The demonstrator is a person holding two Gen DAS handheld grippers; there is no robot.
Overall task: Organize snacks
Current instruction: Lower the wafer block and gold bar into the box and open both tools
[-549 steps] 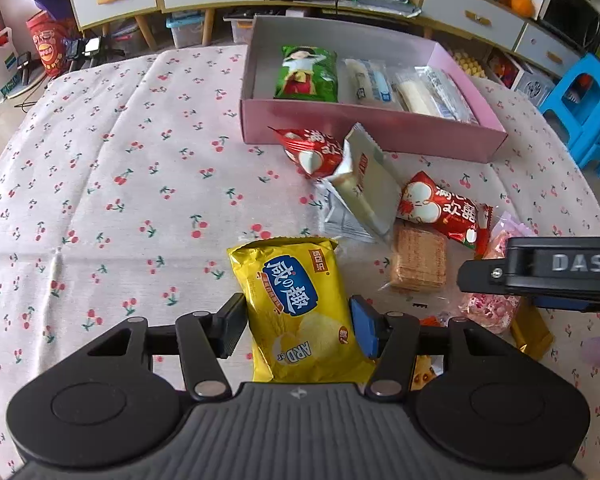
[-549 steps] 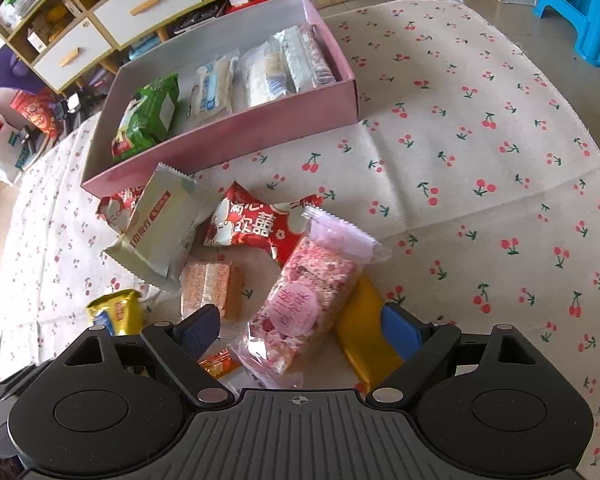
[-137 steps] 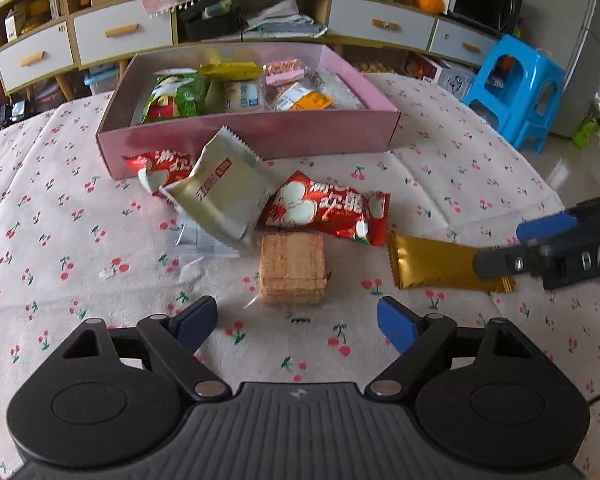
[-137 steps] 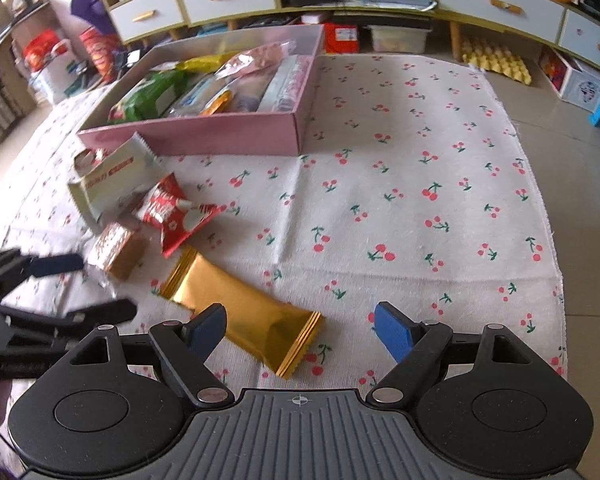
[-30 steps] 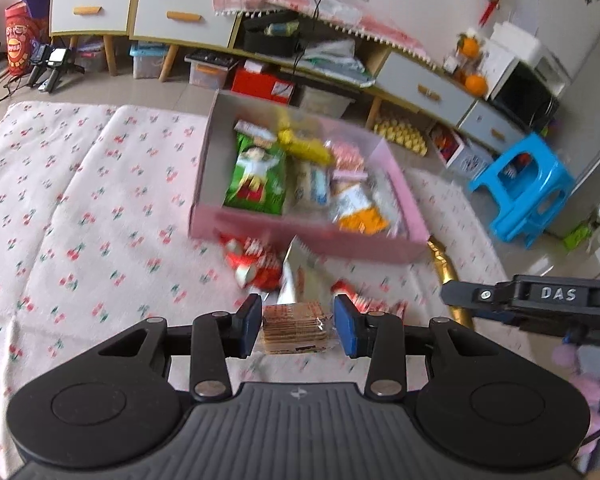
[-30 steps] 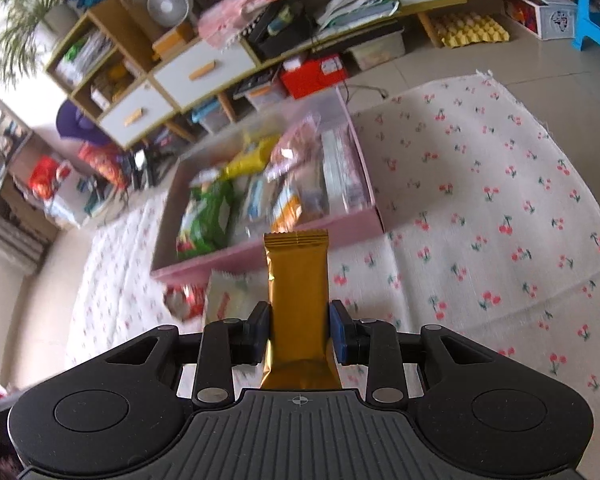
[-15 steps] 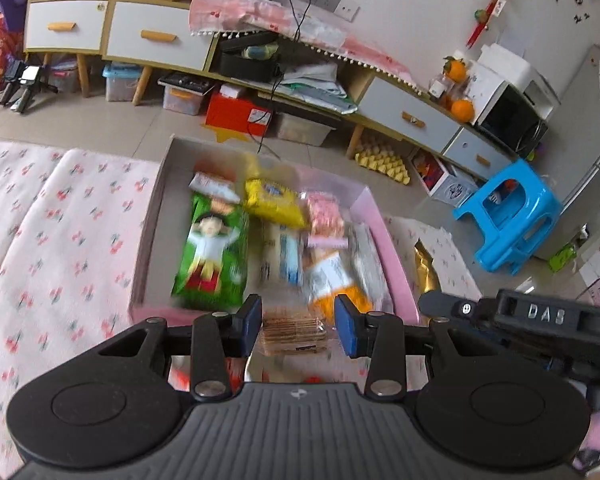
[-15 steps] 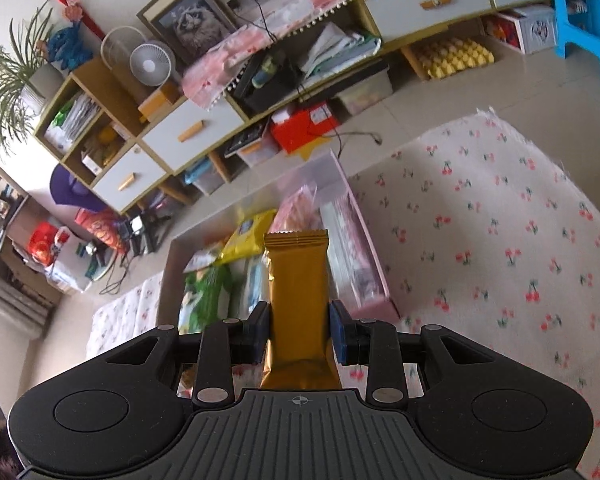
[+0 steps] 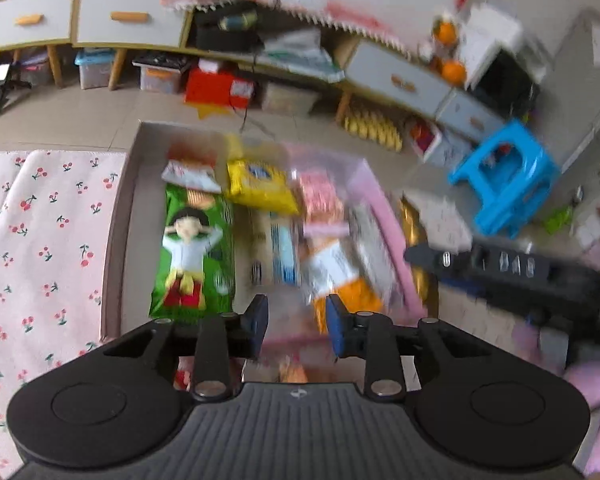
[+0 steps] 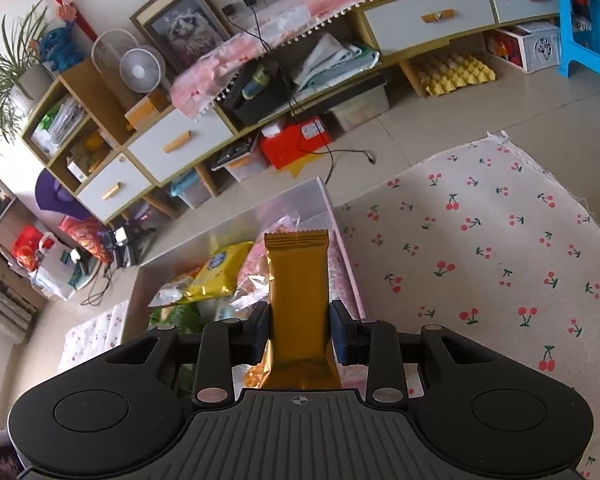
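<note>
The pink snack box (image 9: 118, 236) lies below both grippers, holding a green pack (image 9: 194, 256), a yellow bag (image 9: 260, 186), and several other packs. My left gripper (image 9: 296, 330) hovers over the box's near wall; its jaws stand slightly apart with nothing between them. A blurred brown biscuit pack (image 9: 292, 372) shows just below them. My right gripper (image 10: 300, 334) is shut on a gold wrapper bar (image 10: 298, 292), held upright above the box's right end (image 10: 342, 264). It shows in the left wrist view (image 9: 414, 232) too.
The cherry-print tablecloth (image 10: 500, 260) covers the table right of the box and left of it (image 9: 40, 240). A blue stool (image 9: 504, 184), low cabinets (image 10: 428, 20) and floor clutter stand beyond the table's far edge.
Both grippers moved forward over the box. The left jaws have opened and the biscuit pack has left them. The right gripper still holds the gold bar.
</note>
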